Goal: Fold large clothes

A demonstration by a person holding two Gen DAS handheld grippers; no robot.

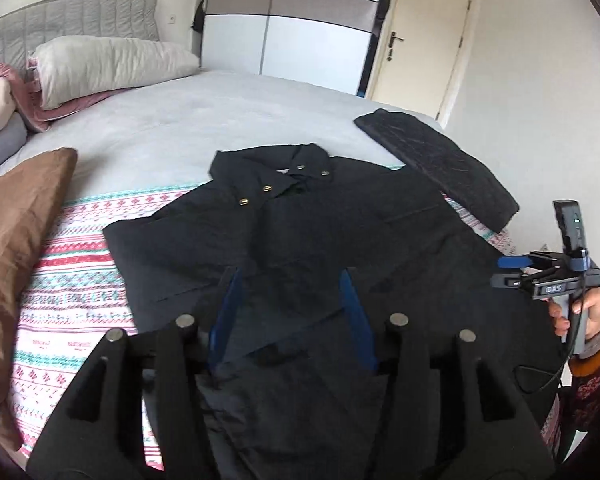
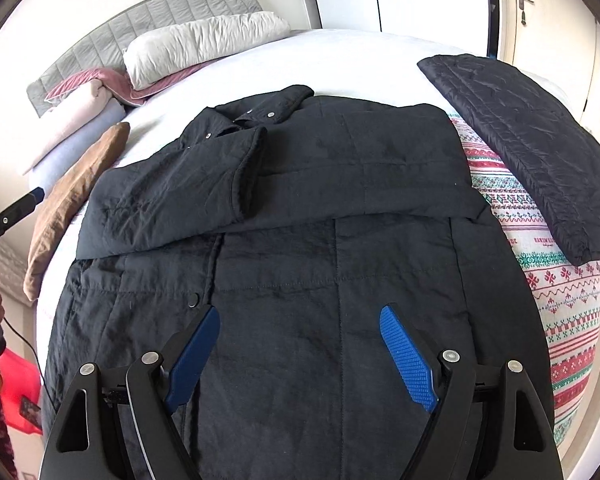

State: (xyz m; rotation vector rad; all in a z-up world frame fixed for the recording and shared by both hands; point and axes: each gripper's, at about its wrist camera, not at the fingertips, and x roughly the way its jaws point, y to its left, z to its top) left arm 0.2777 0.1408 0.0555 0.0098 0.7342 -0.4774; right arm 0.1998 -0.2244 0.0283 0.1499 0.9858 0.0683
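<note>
1. A big dark jacket (image 2: 300, 208) lies spread on the bed (image 1: 228, 120), collar at the far end, hem at the near edge.
2. One sleeve (image 2: 172, 196) is folded in across the chest from the left side, its cuff lying near the middle.
3. The left gripper (image 1: 290, 280) hangs over the near part of the jacket, jaws partly apart, nothing but air between the blue pads (image 1: 354, 312); no cloth is pinched.
4. The right gripper (image 2: 300, 320) hovers above the lower half of the jacket, jaws wide apart and empty, the blue pads (image 2: 408, 360) clear of the fabric.
5. In the left view, a hand (image 1: 580, 312) grips the right gripper's handle off at the right edge of the bed.
6. Under the jacket lies a patterned red, green and white blanket (image 2: 560, 304), showing on both sides.
7. A second dark quilted garment (image 2: 532, 152), folded flat, sits on the right, just beside the jacket's shoulder.
8. A brown cushion (image 1: 16, 256) lies along the left edge, apart from the jacket.
9. A white pillow (image 1: 112, 64) rests far off at the grey headboard (image 1: 72, 20).
</note>
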